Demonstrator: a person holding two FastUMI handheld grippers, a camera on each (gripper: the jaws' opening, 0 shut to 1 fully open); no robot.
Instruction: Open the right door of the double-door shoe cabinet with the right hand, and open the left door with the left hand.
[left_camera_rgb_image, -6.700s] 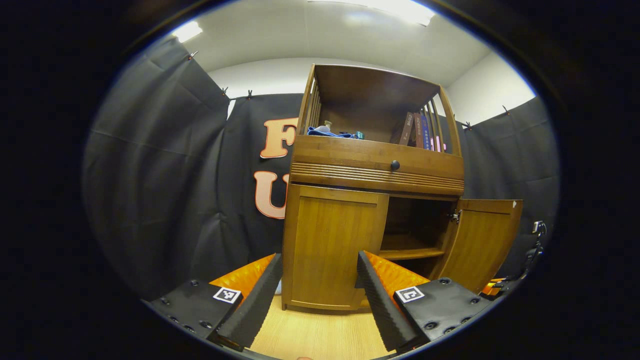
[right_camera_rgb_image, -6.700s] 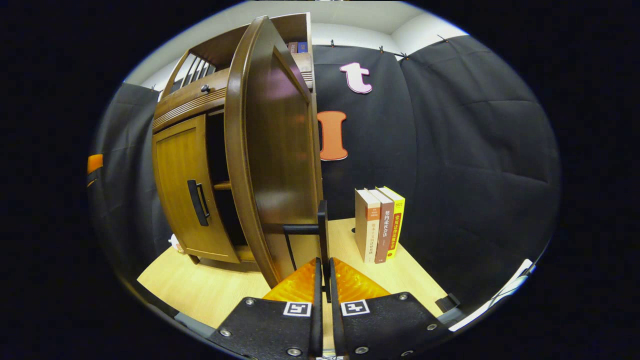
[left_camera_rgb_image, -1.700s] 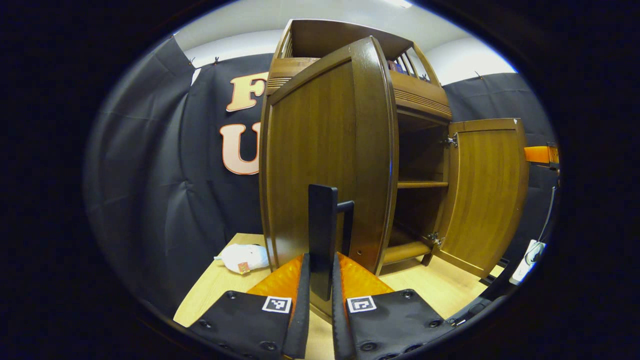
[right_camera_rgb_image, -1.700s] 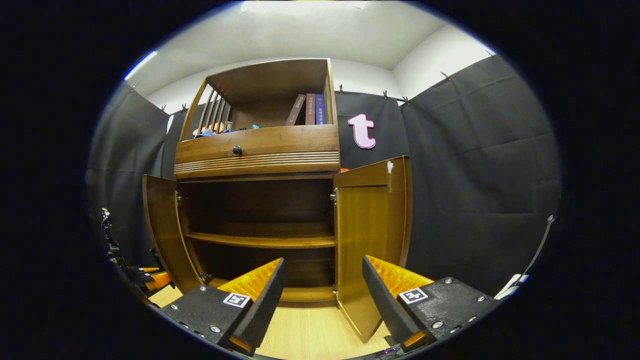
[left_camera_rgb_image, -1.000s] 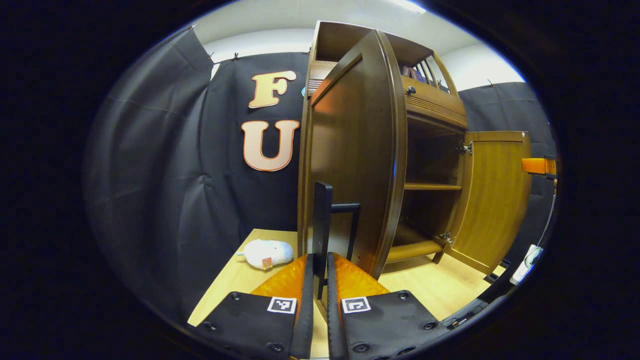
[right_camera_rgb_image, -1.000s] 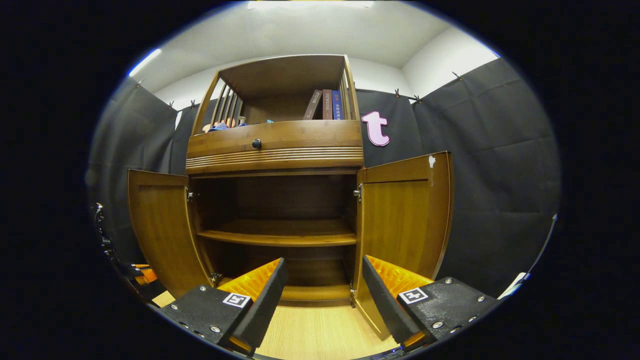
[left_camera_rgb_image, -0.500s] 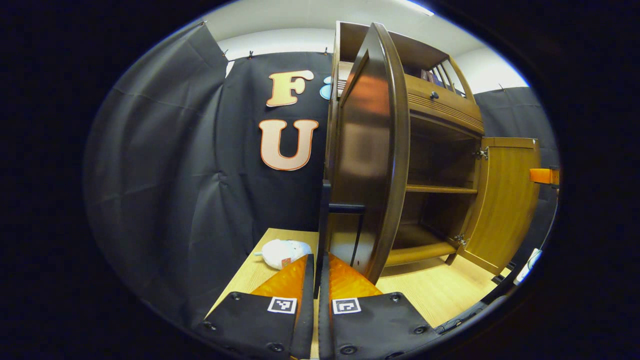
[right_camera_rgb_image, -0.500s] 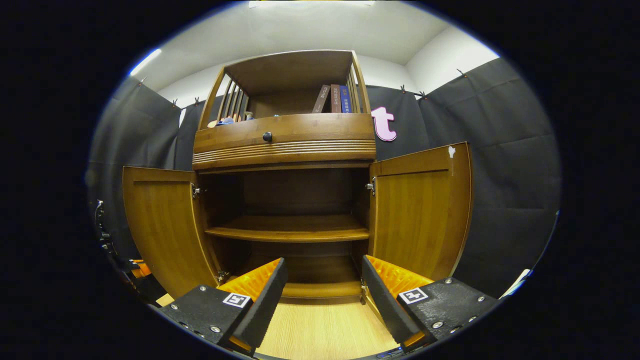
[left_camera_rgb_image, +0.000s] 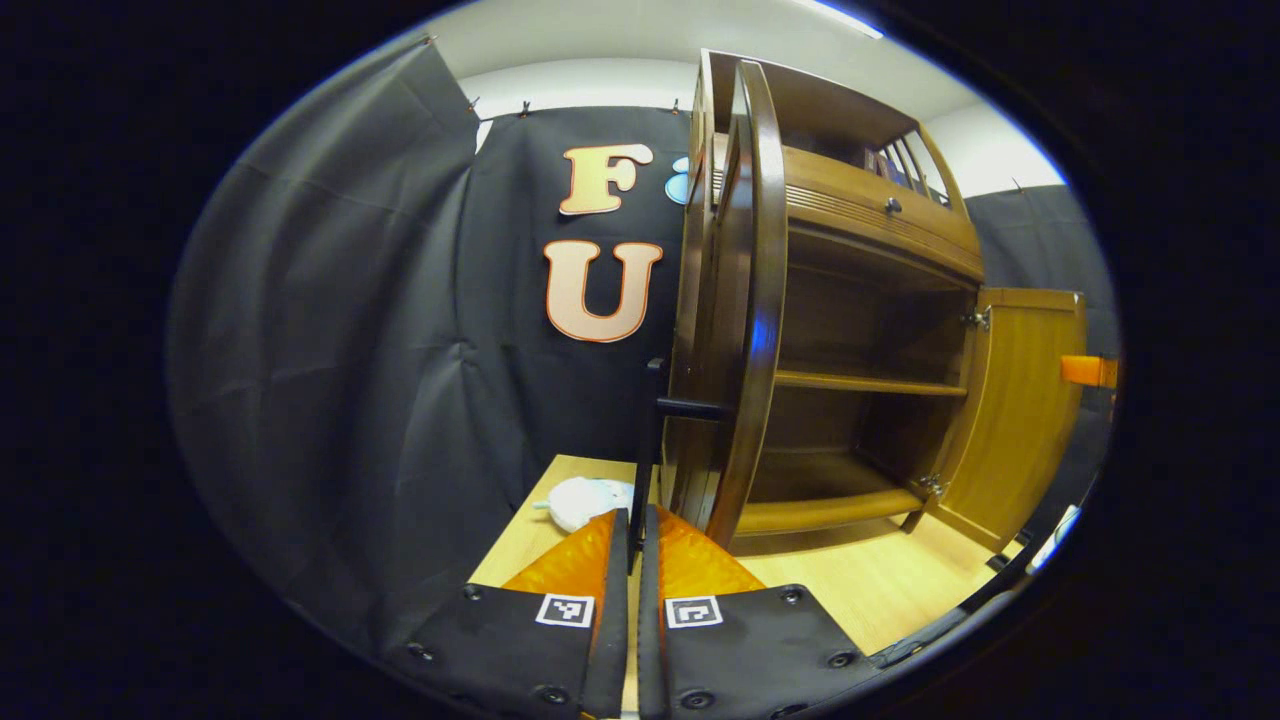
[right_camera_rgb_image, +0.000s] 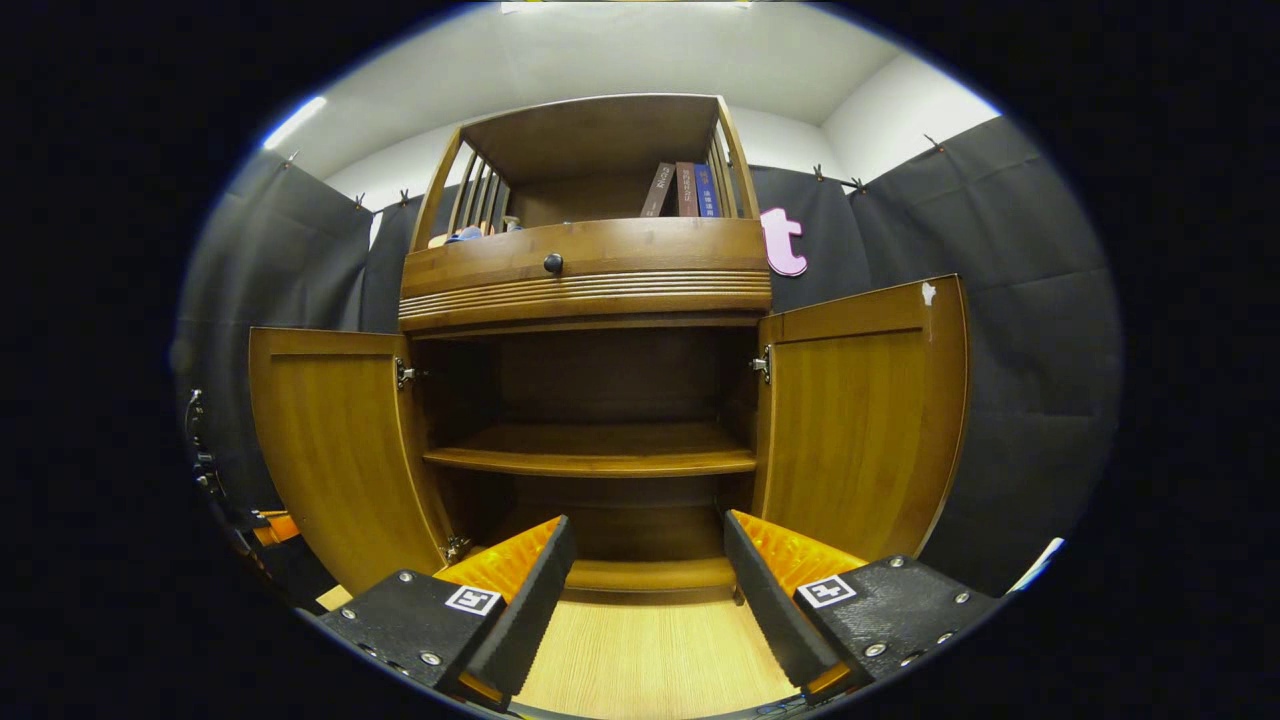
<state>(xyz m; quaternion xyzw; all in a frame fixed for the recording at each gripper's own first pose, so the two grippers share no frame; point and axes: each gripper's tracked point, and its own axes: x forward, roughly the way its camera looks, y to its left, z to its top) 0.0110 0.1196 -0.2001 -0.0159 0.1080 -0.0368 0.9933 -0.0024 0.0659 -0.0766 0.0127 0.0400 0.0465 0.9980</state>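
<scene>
The wooden shoe cabinet (right_camera_rgb_image: 585, 285) stands with both lower doors swung out. In the right gripper view the left door (right_camera_rgb_image: 330, 440) and the right door (right_camera_rgb_image: 860, 420) flank the bare inner shelf (right_camera_rgb_image: 590, 455). My right gripper (right_camera_rgb_image: 645, 560) is open in front of the opening, touching nothing. In the left gripper view the left door (left_camera_rgb_image: 745, 330) is seen almost edge-on. My left gripper (left_camera_rgb_image: 632, 530) is shut on that door's black handle (left_camera_rgb_image: 643, 450). The right door (left_camera_rgb_image: 1015, 400) stands open farther off, with part of the right gripper (left_camera_rgb_image: 1085, 370) beside it.
A white plush toy (left_camera_rgb_image: 585, 500) lies on the wooden floor (left_camera_rgb_image: 880, 590) left of the cabinet, close to the left door. Books (right_camera_rgb_image: 685, 190) stand in the top shelf above a drawer with a round knob (right_camera_rgb_image: 553, 263). Black cloth walls close in on both sides.
The left door has swung farther out with my left gripper on its handle and is now nearly edge-on. My right gripper stays open and has shifted slightly, centring the cabinet.
</scene>
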